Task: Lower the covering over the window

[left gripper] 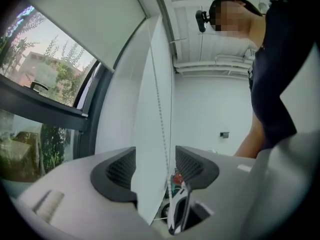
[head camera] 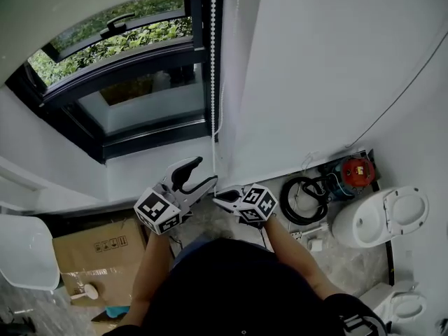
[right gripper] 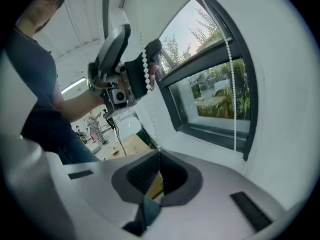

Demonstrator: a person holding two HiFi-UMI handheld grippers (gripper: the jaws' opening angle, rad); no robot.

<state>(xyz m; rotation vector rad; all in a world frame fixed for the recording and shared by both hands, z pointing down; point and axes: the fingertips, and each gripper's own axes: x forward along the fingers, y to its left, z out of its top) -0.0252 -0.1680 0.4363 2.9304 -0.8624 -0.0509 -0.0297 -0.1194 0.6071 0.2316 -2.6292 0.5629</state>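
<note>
Head view, one bead chain (head camera: 213, 61), one window (head camera: 133, 103), left tool (head camera: 207, 171) wide, right tool (head camera: 215, 196) pinching bead chain

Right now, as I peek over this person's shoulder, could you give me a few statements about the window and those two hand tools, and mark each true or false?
1. The right gripper is shut on the bead chain. True.
2. The left gripper clamps the chain as well. False: the left gripper stands open; the chain only passes between its jaws.
3. The blind covers the whole window. False: the blind hangs only at the top; window glass shows below.
4. A cardboard box lies near the person's left side. True.
</note>
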